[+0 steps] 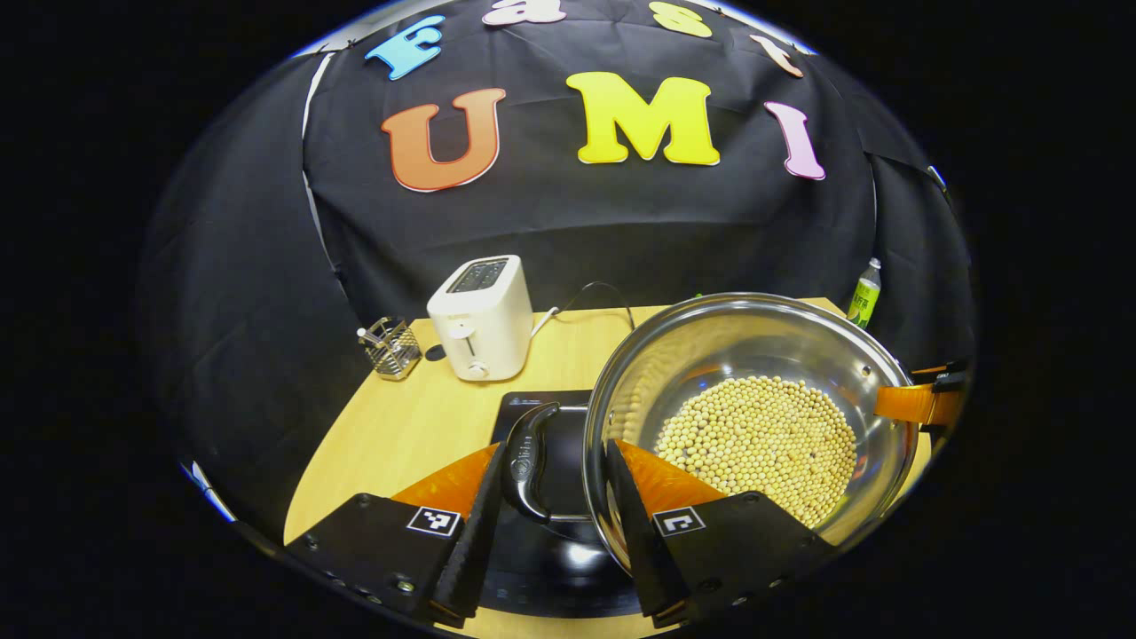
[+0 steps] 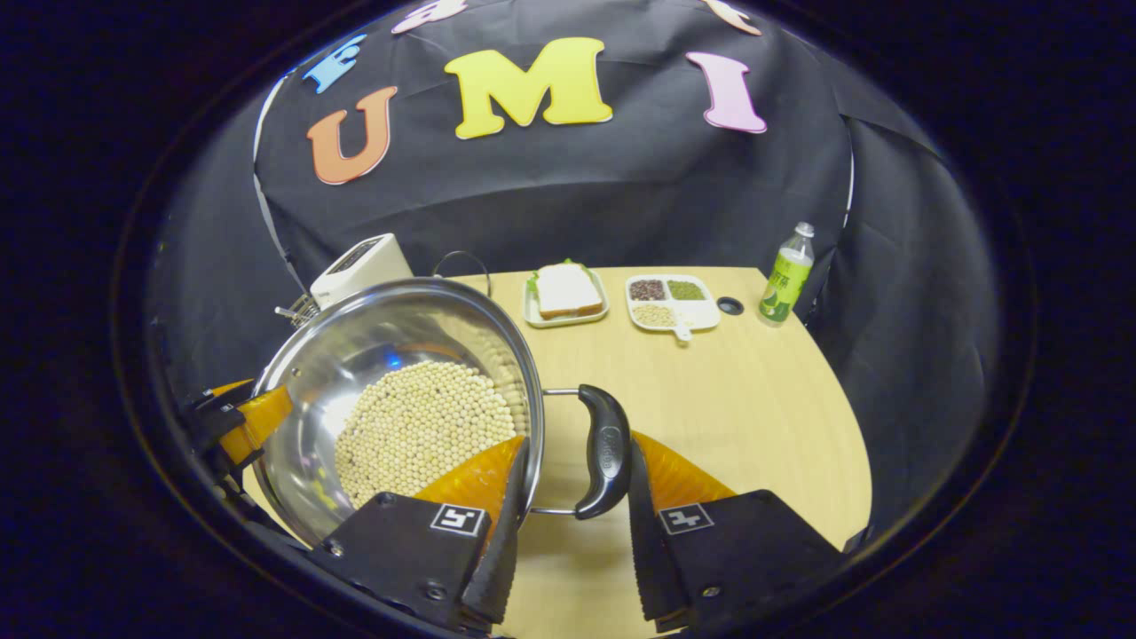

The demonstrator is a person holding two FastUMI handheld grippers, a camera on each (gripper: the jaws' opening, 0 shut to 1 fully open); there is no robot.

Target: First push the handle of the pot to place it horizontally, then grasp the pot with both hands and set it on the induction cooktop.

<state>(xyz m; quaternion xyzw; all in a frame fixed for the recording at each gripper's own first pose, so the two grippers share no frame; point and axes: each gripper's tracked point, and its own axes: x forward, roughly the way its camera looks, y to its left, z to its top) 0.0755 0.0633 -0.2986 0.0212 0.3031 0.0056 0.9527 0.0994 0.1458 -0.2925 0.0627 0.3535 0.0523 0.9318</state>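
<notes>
At the far left, the left gripper (image 1: 550, 524) has its jaws set narrowly astride the pot's (image 1: 754, 355) left handle (image 1: 530, 461), one finger outside the black grip and the other inside the rim; I cannot tell whether both press. Just ahead of and below those jaws lies the dark induction cooktop (image 1: 568, 550), so the pot seems nearly over its target, carried in the air or just touching down, and tilted a little, the beans (image 1: 754, 444) lying toward its near side. To finish well, both grips should stay firm and come down together, level, so the beans do not slide and the base lands flat on the glass. The pot's long axis runs handle to handle, from one gripper across to the other, roughly horizontal. At the right, the right gripper (image 2: 572, 524) straddles the rim and the right handle (image 2: 605, 461) the same way, jaws narrow, the bare table (image 2: 754, 417) beyond them.
</notes>
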